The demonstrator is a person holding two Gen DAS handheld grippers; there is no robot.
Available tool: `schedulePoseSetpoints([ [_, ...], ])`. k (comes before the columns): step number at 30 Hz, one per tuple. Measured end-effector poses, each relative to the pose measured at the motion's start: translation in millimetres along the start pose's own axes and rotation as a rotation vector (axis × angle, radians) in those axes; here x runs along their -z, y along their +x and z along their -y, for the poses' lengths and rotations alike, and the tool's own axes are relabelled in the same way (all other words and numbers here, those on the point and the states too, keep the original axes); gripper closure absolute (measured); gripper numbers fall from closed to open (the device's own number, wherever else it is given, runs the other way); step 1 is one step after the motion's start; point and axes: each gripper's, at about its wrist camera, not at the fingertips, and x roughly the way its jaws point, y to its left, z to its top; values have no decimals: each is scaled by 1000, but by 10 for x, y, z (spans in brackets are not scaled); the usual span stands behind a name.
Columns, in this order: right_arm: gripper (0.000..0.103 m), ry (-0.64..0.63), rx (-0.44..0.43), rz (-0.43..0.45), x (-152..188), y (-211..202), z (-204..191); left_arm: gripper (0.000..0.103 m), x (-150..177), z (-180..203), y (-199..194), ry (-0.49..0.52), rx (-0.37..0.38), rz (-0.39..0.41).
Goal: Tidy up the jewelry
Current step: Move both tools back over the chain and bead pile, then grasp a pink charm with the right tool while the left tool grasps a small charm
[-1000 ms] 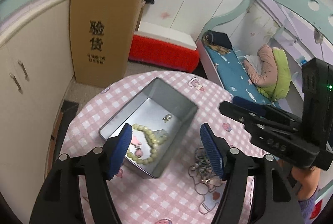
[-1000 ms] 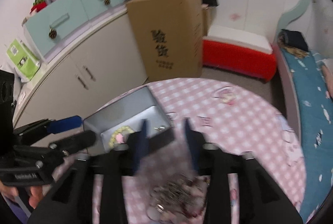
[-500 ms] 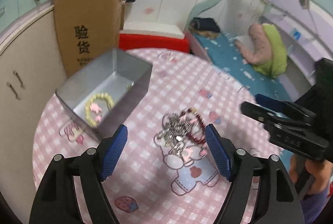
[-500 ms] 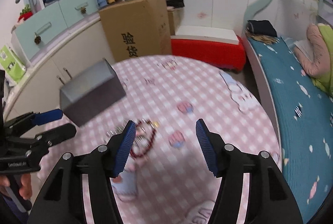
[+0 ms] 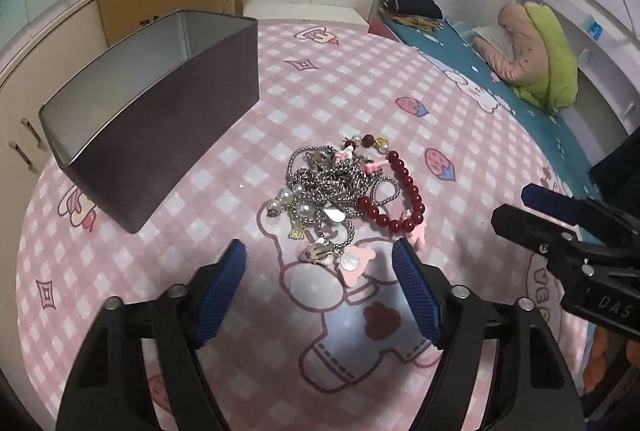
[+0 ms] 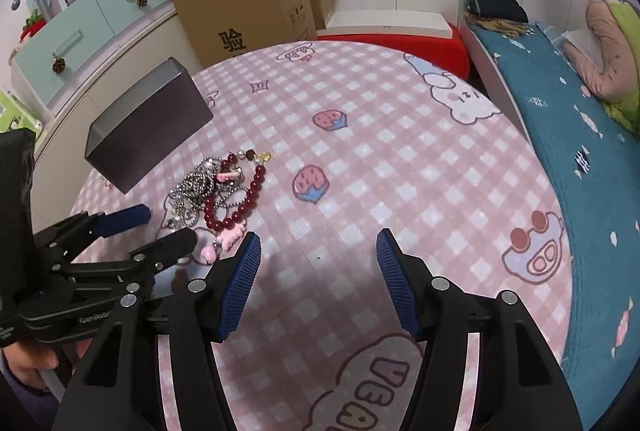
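A tangled pile of jewelry (image 5: 334, 187) lies on the pink checked tablecloth: silver chains, pearls, pink charms and a dark red bead bracelet (image 5: 400, 187). My left gripper (image 5: 320, 271) is open and empty, low over the cloth just in front of the pile. A grey metal tin (image 5: 160, 111) stands to the pile's left, its inside hidden. My right gripper (image 6: 318, 255) is open and empty, to the right of the pile (image 6: 218, 191), which shows at left in the right wrist view beside the tin (image 6: 148, 131). The left gripper (image 6: 136, 227) also shows there.
The round table (image 6: 400, 171) has a bed (image 6: 580, 135) along its right side. A cardboard box (image 6: 248, 11), a red bench (image 6: 400, 39) and cream cabinets (image 5: 24, 71) stand behind it. The right gripper (image 5: 560, 227) shows at the right of the left wrist view.
Both grippers have swung from over the tin to the right and come down lower. The left one now faces the jewelry pile close up. The right one has opened wider.
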Motion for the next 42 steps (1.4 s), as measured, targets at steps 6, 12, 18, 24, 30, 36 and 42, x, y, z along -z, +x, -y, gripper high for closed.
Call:
schedulePoseSetpoints([
  [6, 44, -7, -18, 5, -6, -6, -33, 47, 10, 85, 31, 78, -70, 16],
  [12, 44, -24, -25, 2, -7, -9, -118, 86, 9, 76, -1, 110, -66, 17],
  [18, 44, -62, -32, -19, 45, 56, -303, 94, 52, -170, -61, 45, 11, -1],
  [24, 44, -115, -29, -33, 68, 204, -608, 94, 166, -365, -166, -17, 111, -21],
  [30, 46, -127, 12, -31, 42, 364, -747, 94, 171, -551, -327, -69, 161, -7],
  [36, 67, -152, 50, -6, 56, 393, -722, 94, 120, -569, -449, -69, 198, 9],
  [42, 88, -128, 35, -12, 92, 317, -557, 94, 62, -598, -485, -88, 279, 5],
])
